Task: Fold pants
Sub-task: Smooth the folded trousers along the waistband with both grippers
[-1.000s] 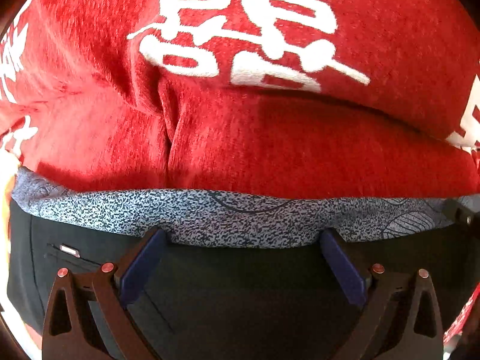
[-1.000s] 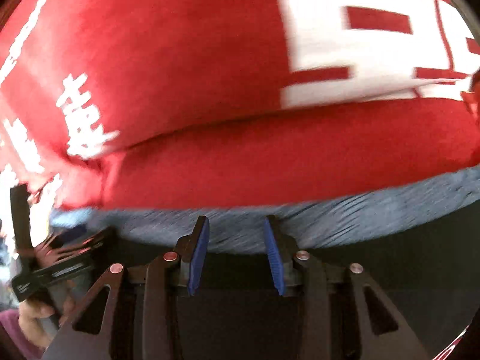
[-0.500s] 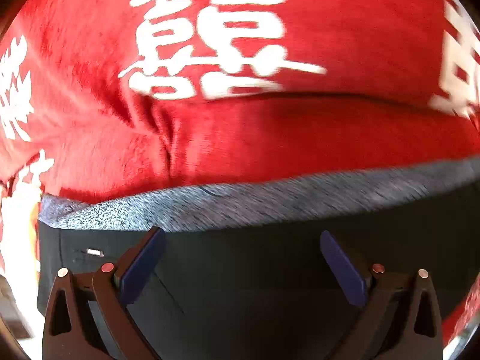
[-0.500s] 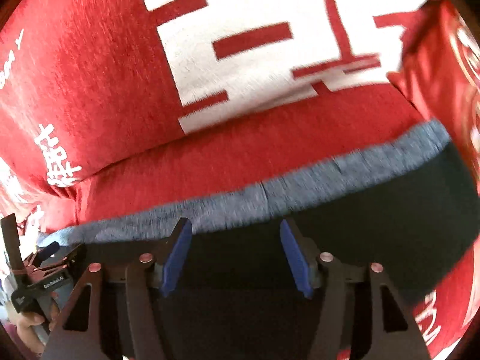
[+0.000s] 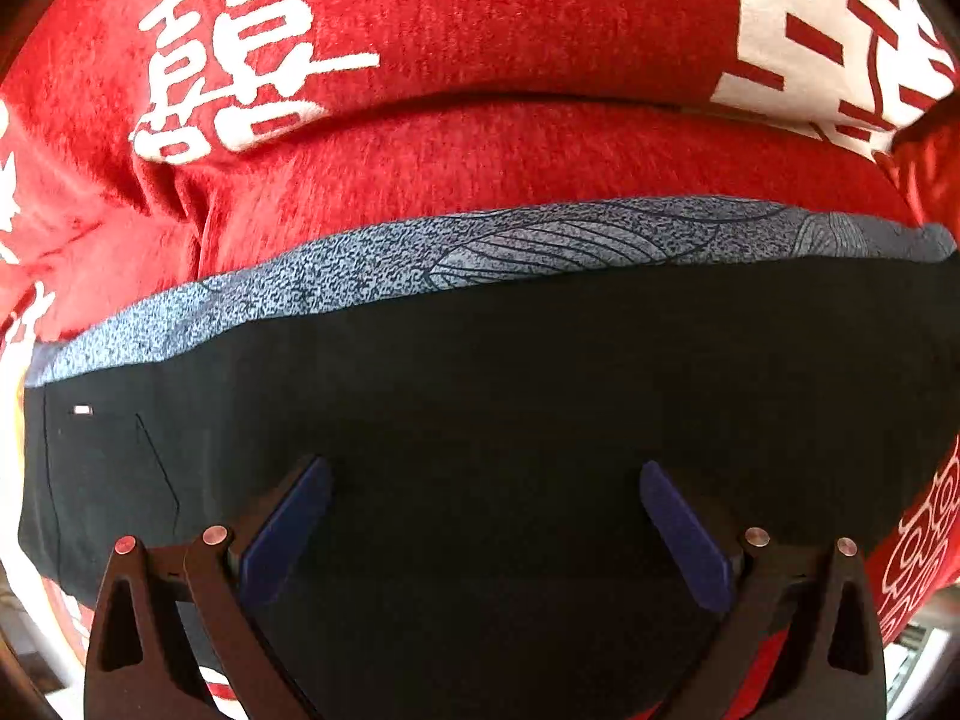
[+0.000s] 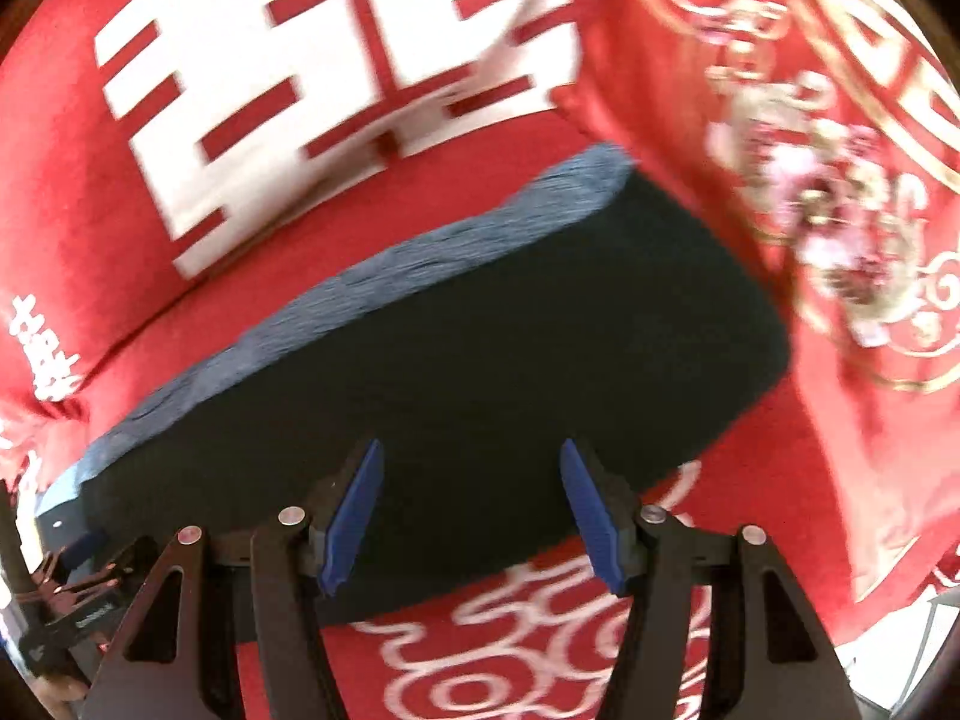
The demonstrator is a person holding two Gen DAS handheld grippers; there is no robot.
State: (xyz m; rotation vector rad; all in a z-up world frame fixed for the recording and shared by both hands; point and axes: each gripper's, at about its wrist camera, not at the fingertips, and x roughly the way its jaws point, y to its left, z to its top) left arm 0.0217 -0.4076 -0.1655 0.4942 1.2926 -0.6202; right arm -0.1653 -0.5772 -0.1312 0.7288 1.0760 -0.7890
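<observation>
Left tool [image 5: 483, 516] is seen spread wide in the left wrist view, blue pads [image 5: 288, 525] well apart, nothing held between them. It is held over the pants [image 5: 510, 396], a dark folded bundle laid flat on a red cloth [image 5: 480, 162] printed with white characters. A grey speckled band [image 5: 420, 267] is shown along the far edge of the pants, against the red cloth. A small white tag [image 5: 83, 410] is visible at the left end.

Right tool [image 6: 471, 510] is seen in the right wrist view, also spread apart, holding nothing, above the near edge of the pants [image 6: 450, 348]. The right end of the bundle is rounded and lies beside a red cushion [image 6: 810, 180] with gold embroidery. The other tool [image 6: 66, 606] is partly visible at lower left. This view is blurred.
</observation>
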